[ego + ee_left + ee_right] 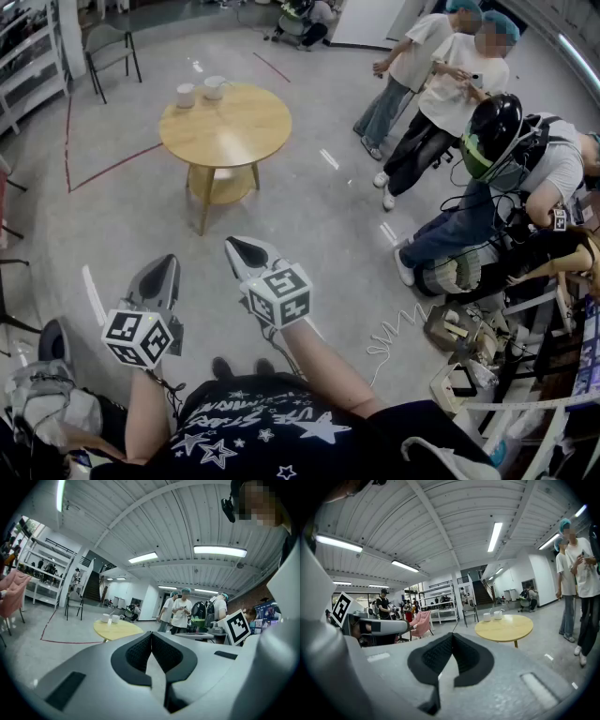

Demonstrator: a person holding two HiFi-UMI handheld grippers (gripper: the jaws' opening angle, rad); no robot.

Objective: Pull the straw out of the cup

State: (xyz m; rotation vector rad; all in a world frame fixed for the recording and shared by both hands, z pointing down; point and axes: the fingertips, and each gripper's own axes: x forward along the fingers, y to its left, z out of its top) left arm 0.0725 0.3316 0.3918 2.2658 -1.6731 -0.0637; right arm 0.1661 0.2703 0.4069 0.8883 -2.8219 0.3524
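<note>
Two white cups point(186, 95) point(215, 87) stand at the far edge of a round wooden table point(230, 131), well ahead of me. In the right gripper view a thin straw point(489, 611) seems to rise from the left cup point(487, 617); it is too small to make out in the head view. My left gripper point(167, 264) and right gripper point(236, 247) hover side by side over the floor, far short of the table. Both point toward it. Each is shut with nothing between its pads point(140, 651) point(438, 654).
Several people point(441, 84) stand and sit to the right of the table. Equipment, cables and boxes point(469, 337) crowd the right side. A black chair point(111, 52) and white shelving point(28, 66) stand at the back left. Grey floor lies between me and the table.
</note>
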